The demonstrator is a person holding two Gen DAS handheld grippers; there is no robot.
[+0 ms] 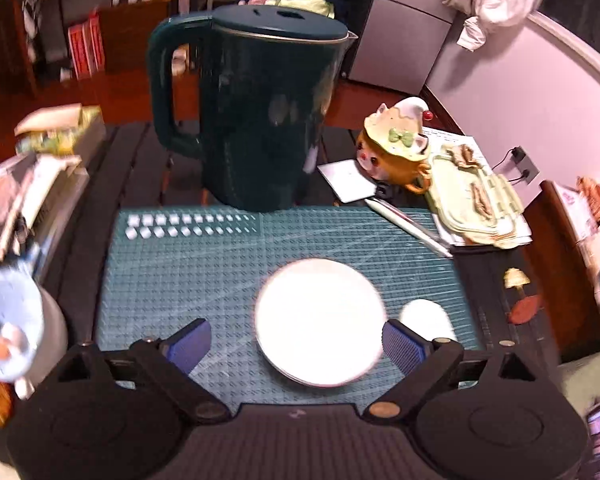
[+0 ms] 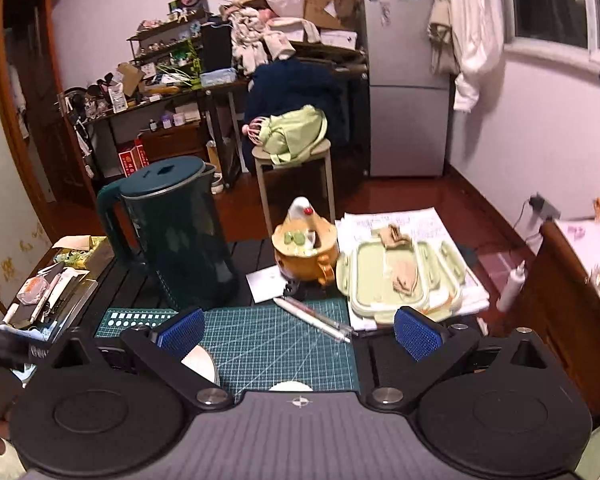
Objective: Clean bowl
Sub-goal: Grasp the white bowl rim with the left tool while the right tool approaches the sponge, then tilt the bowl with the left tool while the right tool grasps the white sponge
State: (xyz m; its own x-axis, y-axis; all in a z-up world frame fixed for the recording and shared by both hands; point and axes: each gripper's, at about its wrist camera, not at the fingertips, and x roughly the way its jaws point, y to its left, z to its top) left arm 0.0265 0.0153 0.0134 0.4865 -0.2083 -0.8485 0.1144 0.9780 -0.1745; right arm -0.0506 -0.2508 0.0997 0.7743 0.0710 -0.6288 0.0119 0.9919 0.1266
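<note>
Both grippers, left [image 1: 296, 342] and right [image 2: 298, 334], gaped empty; cleaning hadn't begun, so next probably gripping the bowl [image 1: 320, 320] and the white pad [image 1: 426, 318].

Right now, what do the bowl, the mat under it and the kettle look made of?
Bowl: glossy white, probably glazed ceramic; overexposed, so melamine isn't ruled out.
Mat: matte green with a printed white grid and scratch lines, like a rubbery PVC cutting mat.
Kettle: dark green, smooth, reflective body, likely plastic or painted metal; a thin metal-looking rim under the lid.
</note>
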